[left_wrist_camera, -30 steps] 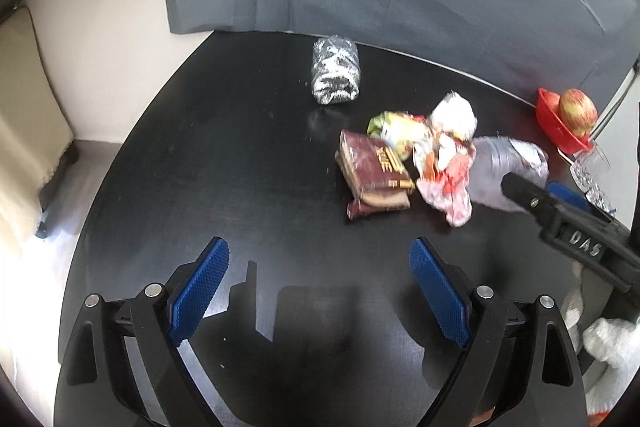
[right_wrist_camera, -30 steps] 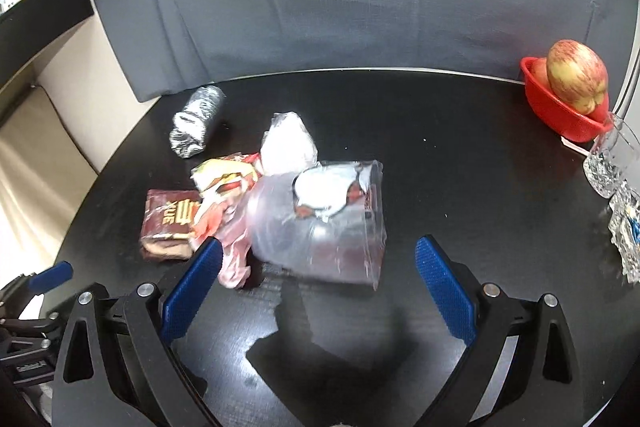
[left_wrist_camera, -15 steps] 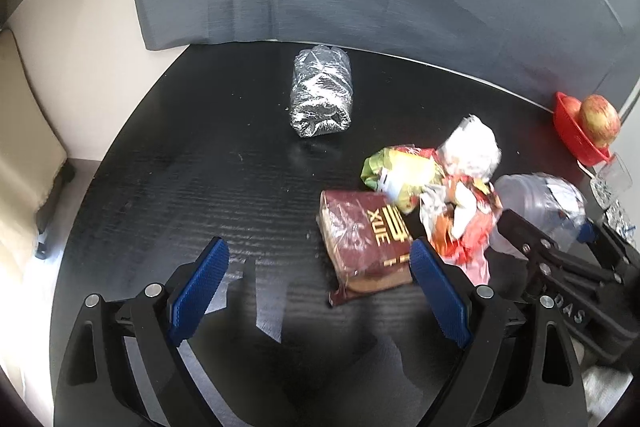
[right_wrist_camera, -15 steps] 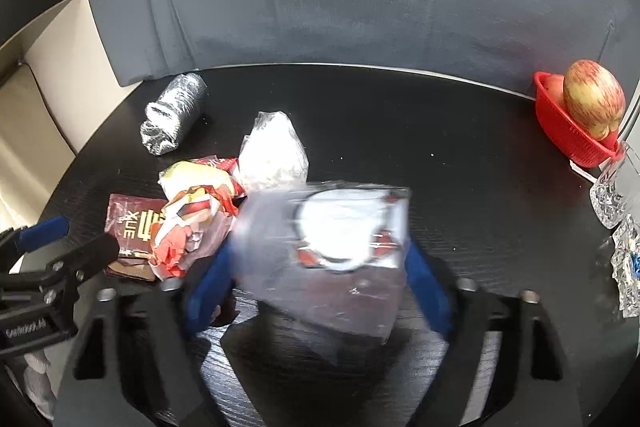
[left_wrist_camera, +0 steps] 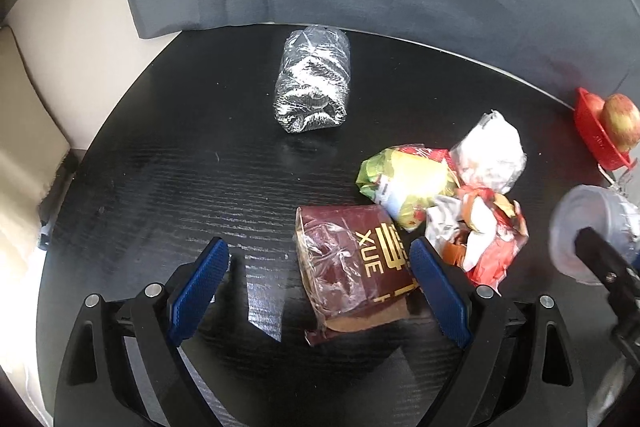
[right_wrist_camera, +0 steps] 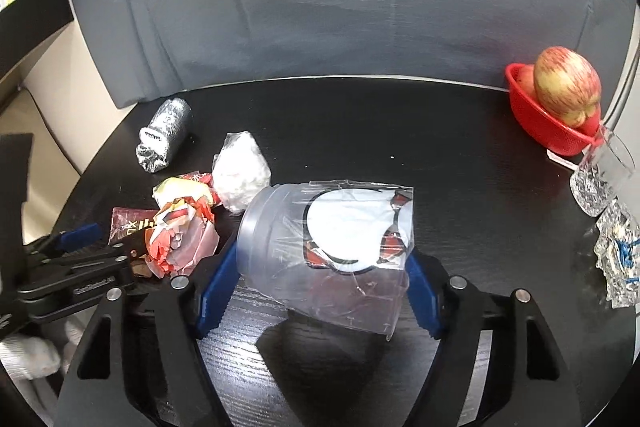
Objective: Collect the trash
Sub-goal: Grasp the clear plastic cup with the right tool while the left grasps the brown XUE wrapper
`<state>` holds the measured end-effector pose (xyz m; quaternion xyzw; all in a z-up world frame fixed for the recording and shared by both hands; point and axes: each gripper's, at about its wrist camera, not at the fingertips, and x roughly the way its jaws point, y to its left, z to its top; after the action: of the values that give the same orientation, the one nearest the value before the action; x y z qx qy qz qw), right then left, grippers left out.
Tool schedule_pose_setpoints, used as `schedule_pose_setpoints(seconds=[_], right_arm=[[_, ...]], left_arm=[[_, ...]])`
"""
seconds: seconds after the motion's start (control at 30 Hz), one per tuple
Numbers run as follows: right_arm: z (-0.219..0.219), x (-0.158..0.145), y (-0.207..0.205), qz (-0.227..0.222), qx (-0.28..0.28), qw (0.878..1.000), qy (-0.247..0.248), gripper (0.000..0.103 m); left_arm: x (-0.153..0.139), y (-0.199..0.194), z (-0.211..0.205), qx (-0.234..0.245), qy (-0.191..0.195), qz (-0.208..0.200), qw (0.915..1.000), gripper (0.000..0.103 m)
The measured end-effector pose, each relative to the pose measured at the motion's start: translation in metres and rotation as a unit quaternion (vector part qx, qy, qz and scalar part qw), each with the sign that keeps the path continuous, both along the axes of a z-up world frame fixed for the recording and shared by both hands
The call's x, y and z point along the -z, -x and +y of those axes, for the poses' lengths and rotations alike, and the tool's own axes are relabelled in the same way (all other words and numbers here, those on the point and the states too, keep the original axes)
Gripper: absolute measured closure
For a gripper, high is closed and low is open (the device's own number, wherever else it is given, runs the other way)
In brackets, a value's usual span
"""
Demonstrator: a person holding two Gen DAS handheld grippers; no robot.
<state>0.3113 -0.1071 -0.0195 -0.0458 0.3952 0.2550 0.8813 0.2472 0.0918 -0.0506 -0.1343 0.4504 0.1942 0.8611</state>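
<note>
My right gripper (right_wrist_camera: 316, 279) is shut on a clear plastic cup (right_wrist_camera: 324, 247) and holds it above the black table (right_wrist_camera: 440, 147); the cup also shows in the left wrist view (left_wrist_camera: 580, 227). My left gripper (left_wrist_camera: 320, 279) is open, its right finger beside a maroon snack packet (left_wrist_camera: 352, 267) that lies partly between the fingers. Right of the packet lie a yellow-green wrapper (left_wrist_camera: 404, 183), a red-and-white crumpled wrapper (left_wrist_camera: 480, 231) and a white crumpled bag (left_wrist_camera: 492, 151). A silver foil-like bundle (left_wrist_camera: 312, 87) lies farther back.
A red basket (right_wrist_camera: 548, 123) with an apple (right_wrist_camera: 568, 87) stands at the table's far right edge. Cut-glass tumblers (right_wrist_camera: 600, 179) stand near it. A grey cloth backdrop (right_wrist_camera: 340, 7) hangs behind the table. A beige cushion (left_wrist_camera: 24, 147) is off the left edge.
My right gripper closed on the plastic cup and lifted it. My left gripper moved forward and right, so the maroon packet now lies partly between its fingers.
</note>
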Motion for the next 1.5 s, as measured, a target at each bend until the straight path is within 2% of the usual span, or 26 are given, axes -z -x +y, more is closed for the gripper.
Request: schedule_pose_setpoints(seconds=[0.2, 0.47, 0.8, 1.03, 1.07, 1.1, 1.17, 1.27, 1.5], right_arm=[[-0.003, -0.001, 0.003, 0.001, -0.009, 1.0, -0.001, 0.029], [-0.004, -0.001, 0.006, 0.0, -0.012, 1.0, 0.002, 0.03], [-0.001, -0.001, 0.011, -0.005, -0.018, 1.0, 0.007, 0.03], [-0.003, -0.001, 0.01, -0.006, -0.014, 1.0, 0.006, 0.03], [-0.002, 0.0, 0.01, -0.005, -0.014, 1.0, 0.007, 0.03], [-0.002, 0.0, 0.01, -0.005, -0.015, 1.0, 0.007, 0.03], [-0.002, 0.0, 0.011, -0.003, -0.016, 1.0, 0.007, 0.03], [-0.002, -0.001, 0.011, -0.003, -0.018, 1.0, 0.006, 0.03], [-0.004, -0.001, 0.013, 0.004, -0.019, 1.0, -0.001, 0.03]], left_arm=[[0.002, -0.004, -0.006, 0.005, -0.024, 0.007, 0.9997, 0.014], [-0.002, 0.0, -0.002, -0.001, -0.024, 0.004, 0.9997, 0.014], [0.006, -0.006, -0.026, 0.029, -0.04, 0.026, 0.9984, 0.014], [0.006, -0.004, -0.021, 0.02, -0.043, 0.022, 0.9986, 0.015], [0.006, -0.003, -0.02, 0.019, -0.044, 0.021, 0.9986, 0.019], [0.006, -0.002, -0.018, 0.02, -0.043, 0.022, 0.9987, 0.027], [0.007, -0.001, -0.016, 0.017, -0.042, 0.022, 0.9988, 0.031], [0.006, 0.0, -0.015, 0.018, -0.04, 0.016, 0.9989, 0.045], [0.002, 0.007, -0.013, 0.018, -0.036, 0.008, 0.9991, 0.046]])
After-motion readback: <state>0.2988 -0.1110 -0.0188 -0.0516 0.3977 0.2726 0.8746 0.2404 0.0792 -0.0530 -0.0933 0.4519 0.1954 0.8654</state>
